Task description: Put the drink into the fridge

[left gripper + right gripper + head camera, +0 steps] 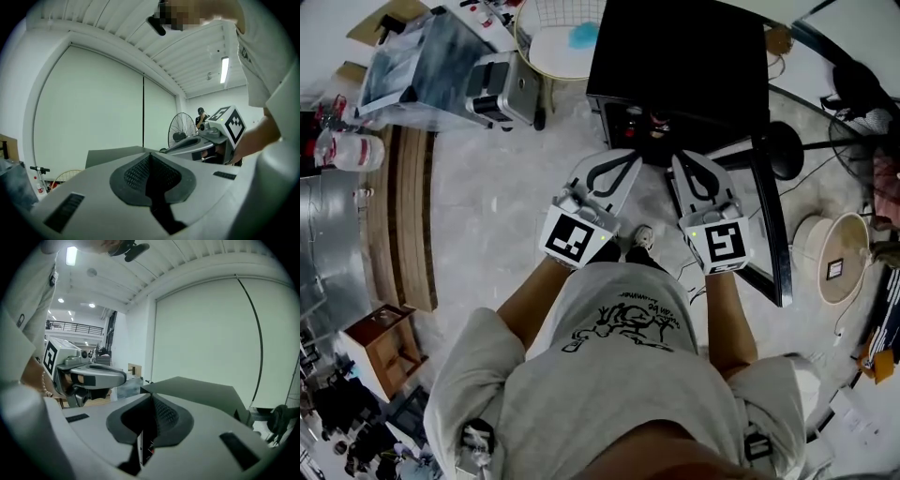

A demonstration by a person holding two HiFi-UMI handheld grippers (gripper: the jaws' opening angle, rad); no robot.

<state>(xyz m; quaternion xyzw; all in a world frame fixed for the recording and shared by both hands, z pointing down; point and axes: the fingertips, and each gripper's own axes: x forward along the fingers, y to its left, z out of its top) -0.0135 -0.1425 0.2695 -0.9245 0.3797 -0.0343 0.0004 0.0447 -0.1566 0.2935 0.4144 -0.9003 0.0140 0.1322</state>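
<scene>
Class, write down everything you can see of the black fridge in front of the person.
The fridge is a boxy black cabinet with a plain flat top, standing upright on the pale floor. Its door is open to the view's right, seen edge-on as a dark panel. Small items, one reddish, show just inside the opening. The left hand-held gripper and right hand-held gripper point at its front; no contact is visible.

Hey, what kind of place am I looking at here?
Probably a large workshop or lab hall rather than a home: a ribbed ceiling with a strip light, a railed upper gallery, plus a standing fan and a black fridge.
</scene>
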